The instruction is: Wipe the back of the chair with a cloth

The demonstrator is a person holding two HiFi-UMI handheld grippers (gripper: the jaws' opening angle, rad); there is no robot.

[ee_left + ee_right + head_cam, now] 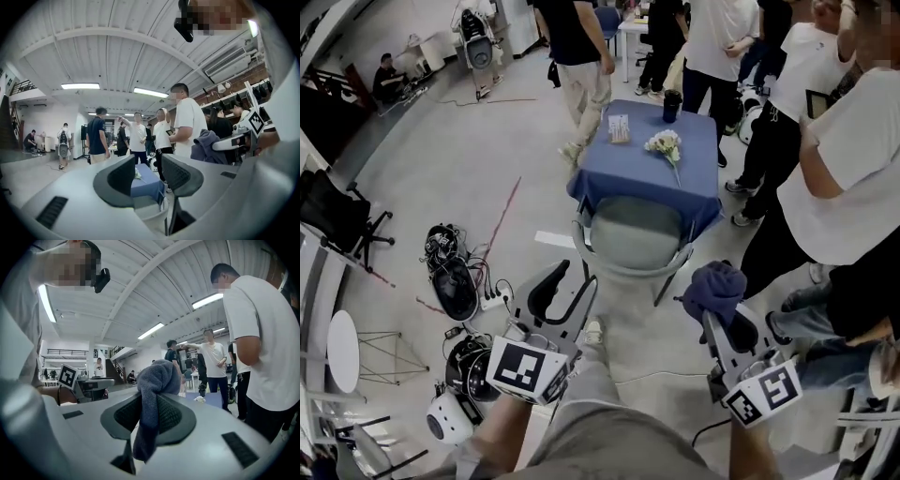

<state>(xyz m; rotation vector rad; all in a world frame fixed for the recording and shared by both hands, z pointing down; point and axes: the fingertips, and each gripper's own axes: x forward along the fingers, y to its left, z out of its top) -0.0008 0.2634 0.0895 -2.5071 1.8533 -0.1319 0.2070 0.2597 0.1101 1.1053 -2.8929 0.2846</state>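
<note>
A grey-green chair (636, 234) stands tucked against a table with a blue cover (647, 159), its curved back toward me. My left gripper (570, 279) hangs short of the chair's left side, open and empty. In the left gripper view, the left gripper (147, 174) frames the blue table (144, 183) and the chair's rim (152, 211) between its jaws. My right gripper (720, 314) is shut on a dark blue cloth (715, 286), near the chair's right side. In the right gripper view the cloth (153, 390) bunches above the jaws and hangs down between them.
Several people stand close around the table's right and far sides. On the table are a dark cup (672, 105), white flowers (666, 145) and a card (619, 128). Helmets, cables and gear (455, 281) lie on the floor to the left.
</note>
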